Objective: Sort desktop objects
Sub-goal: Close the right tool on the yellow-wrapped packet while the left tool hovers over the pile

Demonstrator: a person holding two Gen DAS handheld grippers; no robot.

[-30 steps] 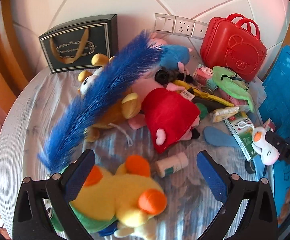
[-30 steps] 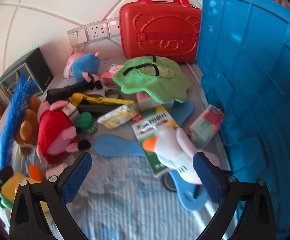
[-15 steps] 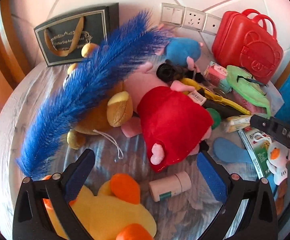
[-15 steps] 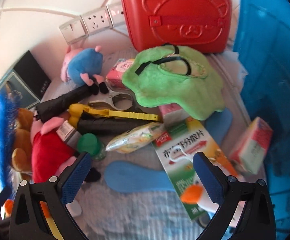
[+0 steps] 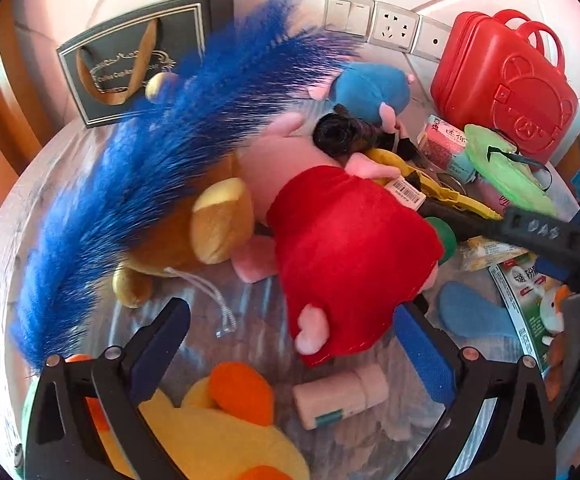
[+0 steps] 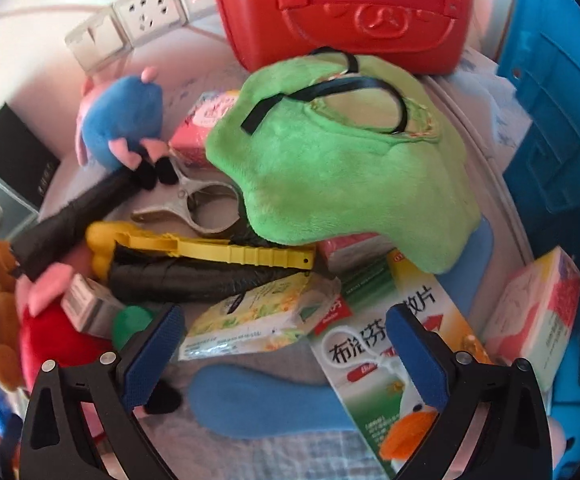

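Your left gripper [image 5: 290,344] is released, jaws spread wide with nothing between the pads. Just beneath its left finger lies the yellow duck plush [image 5: 217,432]; near the right finger rests a small pink roll [image 5: 340,396]. Straight ahead, almost at the right pad, is the pig plush in the red dress [image 5: 350,248] — lying on its side. To its left sits the brown bear plush [image 5: 193,232], partly under the blue feather duster [image 5: 161,172], which slants from near left to far centre. Beyond them stand the black gift bag [image 5: 129,68] and, far right, the red toy case [image 5: 502,84].

Your right gripper [image 6: 285,352] is also released and empty. Between its fingers, close in, lies the blue insole [image 6: 257,396], with the floral tissue pack [image 6: 257,320] just beyond it. Under the right finger sits the medicine box [image 6: 390,344] and the white duck toy [image 6: 406,432] upon it. Further ahead lie the yellow utility knife [image 6: 217,248], the folded black umbrella [image 6: 193,280] and the green plush mask [image 6: 342,168]. To the right — the blue crate [image 6: 562,128].
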